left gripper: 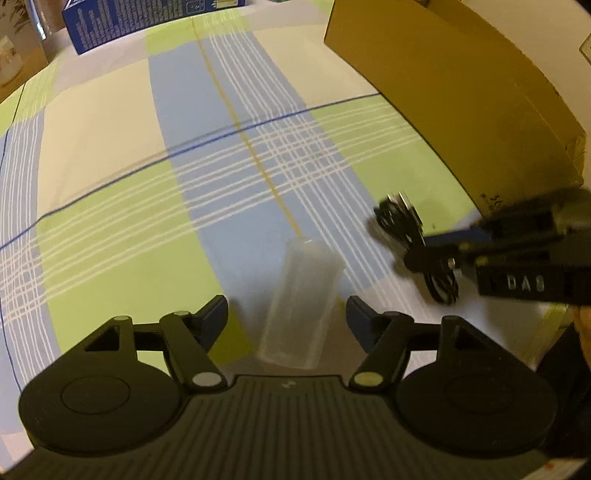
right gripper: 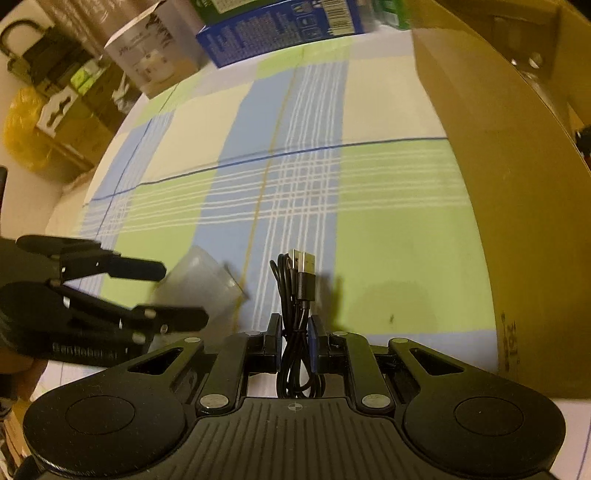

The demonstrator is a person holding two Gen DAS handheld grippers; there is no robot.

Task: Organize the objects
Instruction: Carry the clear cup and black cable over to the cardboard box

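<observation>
A clear plastic tube-shaped container [left gripper: 300, 295] sits blurred between the fingers of my left gripper [left gripper: 287, 317], over the checked tablecloth [left gripper: 110, 166]. There is a gap on both sides of it, so the jaws stand open and the pads do not press on it. In the right wrist view the same container [right gripper: 199, 284] lies between the left gripper's fingers [right gripper: 147, 268]. My right gripper [right gripper: 295, 332] is shut on a coiled black USB cable [right gripper: 301, 280], whose plugs stick out ahead. In the left wrist view the right gripper [left gripper: 424, 254] carries the cable [left gripper: 399, 218] at the right.
A large brown cardboard box [left gripper: 461, 92] stands along the right side, its wall close to my right gripper [right gripper: 509, 192]. A blue carton [right gripper: 277, 33] and a white product box [right gripper: 155, 55] sit at the cloth's far edge. Bags and boxes crowd the far left.
</observation>
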